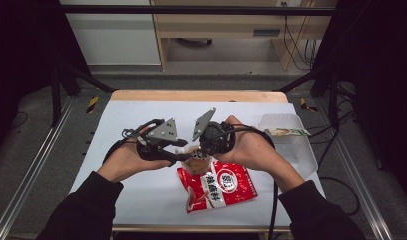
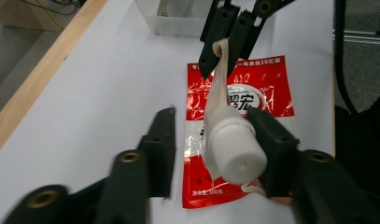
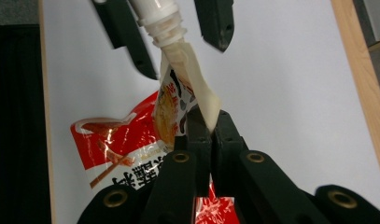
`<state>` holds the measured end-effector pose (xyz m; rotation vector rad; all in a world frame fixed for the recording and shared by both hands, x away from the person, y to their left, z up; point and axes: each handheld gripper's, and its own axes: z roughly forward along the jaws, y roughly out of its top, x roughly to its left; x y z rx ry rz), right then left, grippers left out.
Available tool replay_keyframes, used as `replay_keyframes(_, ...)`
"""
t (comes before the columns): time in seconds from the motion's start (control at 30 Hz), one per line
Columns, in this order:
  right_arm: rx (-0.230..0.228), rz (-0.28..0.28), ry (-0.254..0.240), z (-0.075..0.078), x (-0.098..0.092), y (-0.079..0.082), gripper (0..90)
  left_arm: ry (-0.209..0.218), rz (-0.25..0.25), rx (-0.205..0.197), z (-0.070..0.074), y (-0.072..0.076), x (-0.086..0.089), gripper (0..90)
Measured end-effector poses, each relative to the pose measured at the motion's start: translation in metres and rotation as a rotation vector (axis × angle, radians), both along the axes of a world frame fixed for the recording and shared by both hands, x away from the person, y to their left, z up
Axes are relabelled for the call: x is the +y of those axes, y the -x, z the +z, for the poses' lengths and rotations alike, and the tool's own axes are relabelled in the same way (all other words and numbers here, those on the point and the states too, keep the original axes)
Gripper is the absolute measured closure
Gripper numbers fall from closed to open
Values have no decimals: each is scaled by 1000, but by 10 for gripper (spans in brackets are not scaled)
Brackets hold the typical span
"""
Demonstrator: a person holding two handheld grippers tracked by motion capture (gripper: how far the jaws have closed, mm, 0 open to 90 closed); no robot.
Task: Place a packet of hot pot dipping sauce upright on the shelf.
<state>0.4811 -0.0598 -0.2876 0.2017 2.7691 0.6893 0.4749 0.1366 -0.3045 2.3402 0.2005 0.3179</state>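
Observation:
A small spouted pouch [image 2: 218, 88] with a white screw cap [image 2: 234, 149] hangs in the air between my two grippers, above a red seasoning packet [image 1: 218, 186] lying flat on the white table cover. My right gripper [image 3: 210, 122] is shut on the pouch's [image 3: 178, 102] flat end. My left gripper [image 2: 211, 113] stands around the cap: the cap rests against one jaw, and a wide gap separates it from the other. In the high view the left gripper [image 1: 183, 156] and right gripper [image 1: 201, 152] meet tip to tip at the table's middle.
A clear plastic tray [image 1: 301, 150] sits at the right of the table with a small sachet [image 1: 289, 132] in it. The table's wooden edge [image 1: 196, 95] runs along the far side. Black frame posts stand to either side.

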Motion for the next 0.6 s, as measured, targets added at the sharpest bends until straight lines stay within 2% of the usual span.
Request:
replay_keyframes(0.07,-14,-10,12,4,-4,-1,885,16,-2,-7,0,3,1,410)
replay_keyframes(0.13,-24,-18,20,8,-9,-2,885,8,8,-9,0,4,3,347)
replay_keyframes(0.27,-40,-37,15,14,-23,-3,885,15,53,-6,-7,5,9,242)
replay_keyframes(0.4,-55,-68,-1,21,-42,-2,885,31,105,12,-20,7,21,182)
replay_keyframes(0.6,-79,-124,0,33,-75,2,884,82,169,16,-47,20,45,128)
